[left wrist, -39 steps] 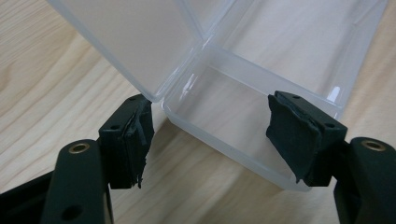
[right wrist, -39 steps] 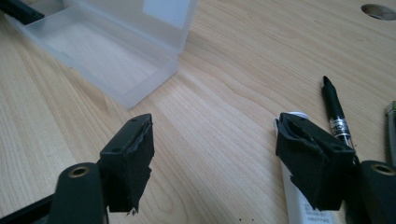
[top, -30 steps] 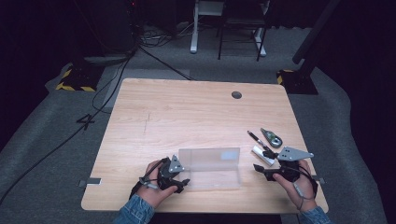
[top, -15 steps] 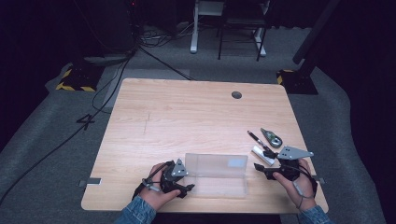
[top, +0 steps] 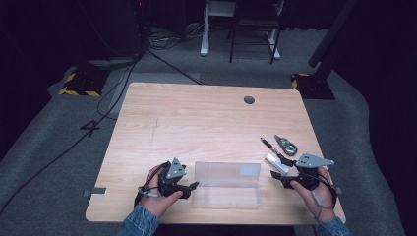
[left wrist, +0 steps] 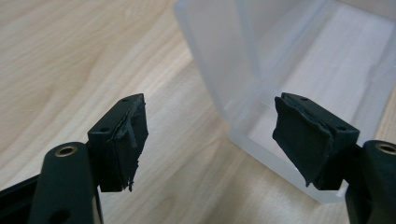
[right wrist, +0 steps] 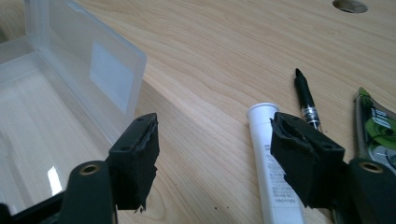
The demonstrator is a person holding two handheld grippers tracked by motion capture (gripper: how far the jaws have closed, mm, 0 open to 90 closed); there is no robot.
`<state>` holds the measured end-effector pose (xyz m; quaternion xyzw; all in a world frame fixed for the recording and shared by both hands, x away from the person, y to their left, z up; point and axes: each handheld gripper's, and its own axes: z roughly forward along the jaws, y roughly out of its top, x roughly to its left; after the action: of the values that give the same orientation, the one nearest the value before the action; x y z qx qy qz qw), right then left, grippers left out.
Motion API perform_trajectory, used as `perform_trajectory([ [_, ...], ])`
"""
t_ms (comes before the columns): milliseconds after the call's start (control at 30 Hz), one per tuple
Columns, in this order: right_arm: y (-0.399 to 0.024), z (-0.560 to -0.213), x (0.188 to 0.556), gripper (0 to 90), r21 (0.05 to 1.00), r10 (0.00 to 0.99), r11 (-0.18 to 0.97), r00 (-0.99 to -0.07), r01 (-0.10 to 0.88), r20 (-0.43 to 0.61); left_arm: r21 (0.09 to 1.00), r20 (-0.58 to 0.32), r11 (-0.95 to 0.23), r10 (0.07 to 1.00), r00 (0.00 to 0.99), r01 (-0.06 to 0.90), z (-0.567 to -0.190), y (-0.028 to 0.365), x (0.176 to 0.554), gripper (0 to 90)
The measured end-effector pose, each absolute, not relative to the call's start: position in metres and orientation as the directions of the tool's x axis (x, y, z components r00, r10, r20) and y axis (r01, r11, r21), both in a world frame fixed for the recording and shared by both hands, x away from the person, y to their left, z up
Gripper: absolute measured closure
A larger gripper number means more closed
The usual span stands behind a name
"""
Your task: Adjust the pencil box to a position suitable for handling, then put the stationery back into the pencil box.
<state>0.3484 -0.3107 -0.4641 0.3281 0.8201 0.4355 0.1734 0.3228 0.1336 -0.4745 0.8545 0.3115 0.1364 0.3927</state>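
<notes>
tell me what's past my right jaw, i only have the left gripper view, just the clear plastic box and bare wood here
Observer: The clear plastic box stands open, lid upright, on the light wooden table.
Operator: anything to put in it
Observer: Yes. A white cylindrical tube, a black pen and a grey-green flat tape dispenser lie right of the box.
Operator: other gripper holding any
Observer: No. The right gripper is open, jaws either side of bare wood beside the tube.
</notes>
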Motion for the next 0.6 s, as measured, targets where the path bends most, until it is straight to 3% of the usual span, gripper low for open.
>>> perform_trajectory([
  [267,-0.319,-0.462,0.346,32.9,0.831,0.705,0.395,-0.710,0.392,0.000,0.755,0.019,-0.483,0.692,0.721,0.444,-0.472,0.148,0.329,25.2],
  [600,-0.324,-0.456,0.353,30.4,0.833,0.723,0.386,-0.691,0.396,-0.006,0.708,0.059,-0.457,0.798,0.600,0.539,-0.488,0.185,0.335,23.0],
])
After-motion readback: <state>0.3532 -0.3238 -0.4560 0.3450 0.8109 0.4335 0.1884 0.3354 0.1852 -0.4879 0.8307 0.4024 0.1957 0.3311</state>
